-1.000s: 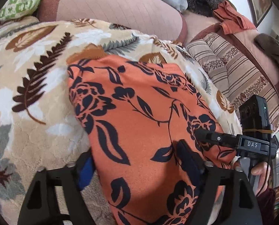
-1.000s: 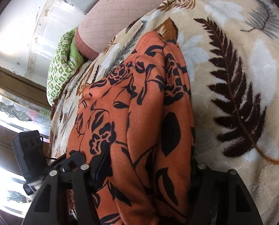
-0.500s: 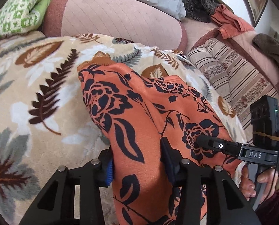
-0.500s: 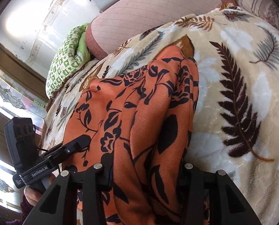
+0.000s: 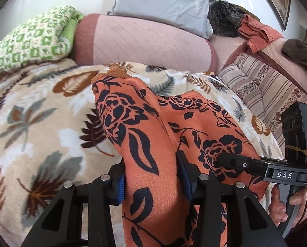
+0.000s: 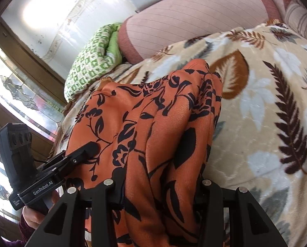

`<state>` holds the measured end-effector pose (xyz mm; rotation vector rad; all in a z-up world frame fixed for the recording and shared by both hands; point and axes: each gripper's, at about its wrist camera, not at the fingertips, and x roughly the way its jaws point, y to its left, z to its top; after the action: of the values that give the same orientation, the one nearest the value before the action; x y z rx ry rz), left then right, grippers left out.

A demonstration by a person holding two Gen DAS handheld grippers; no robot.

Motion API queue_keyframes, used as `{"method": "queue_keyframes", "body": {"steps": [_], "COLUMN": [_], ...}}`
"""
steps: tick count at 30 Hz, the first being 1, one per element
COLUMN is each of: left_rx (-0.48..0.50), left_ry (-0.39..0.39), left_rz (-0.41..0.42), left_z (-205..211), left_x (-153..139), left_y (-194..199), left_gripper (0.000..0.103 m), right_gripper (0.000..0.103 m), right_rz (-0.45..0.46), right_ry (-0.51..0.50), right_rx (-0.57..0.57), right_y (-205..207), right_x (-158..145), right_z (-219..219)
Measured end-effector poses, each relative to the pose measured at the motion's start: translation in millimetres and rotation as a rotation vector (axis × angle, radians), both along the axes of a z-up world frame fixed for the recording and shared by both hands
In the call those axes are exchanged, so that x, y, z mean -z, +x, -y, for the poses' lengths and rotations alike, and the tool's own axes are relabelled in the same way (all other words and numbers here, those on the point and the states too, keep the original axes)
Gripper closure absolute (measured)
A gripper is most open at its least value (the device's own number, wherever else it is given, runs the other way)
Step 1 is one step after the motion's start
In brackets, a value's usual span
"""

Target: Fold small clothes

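Bunching between each claw's jaws, the orange garment (image 5: 153,164) lifts off the blanket (image 5: 40,123).

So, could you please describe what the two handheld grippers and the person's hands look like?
Both are matte black with silver bolts. The left gripper has blue pads and a "GenRobot.AI" label. The right gripper reads "DAS", with a green light and a yellow band. Bare-skinned hands grip the handles; cuffs look dark maroon.

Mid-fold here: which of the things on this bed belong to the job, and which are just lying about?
In the job:
orange floral garment
left gripper, clamped on it
right gripper, clamped on it
leaf-print blanket, the folding surface

Lying about:
green checked cloth
pink bolster
grey pillow
striped cushion
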<state>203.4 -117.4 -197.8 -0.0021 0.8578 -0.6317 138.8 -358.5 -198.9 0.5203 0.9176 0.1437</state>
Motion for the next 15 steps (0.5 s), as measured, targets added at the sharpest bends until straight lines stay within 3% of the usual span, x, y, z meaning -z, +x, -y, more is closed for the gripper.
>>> {"method": "queue_keyframes", "body": {"steps": [15], "left_rx": [-0.101], "left_ry": [0.019], "left_rz": [0.027], "left_z": [-62.1], "left_x": [-8.7], "left_y": [6.5], "left_gripper": [0.058], "right_gripper": [0.058], "right_rz": [0.073], "right_ry": [0.015], "right_rx": [-0.067], "right_y": [14.4], "right_x": [-3.4], "right_z": [-62.3]}}
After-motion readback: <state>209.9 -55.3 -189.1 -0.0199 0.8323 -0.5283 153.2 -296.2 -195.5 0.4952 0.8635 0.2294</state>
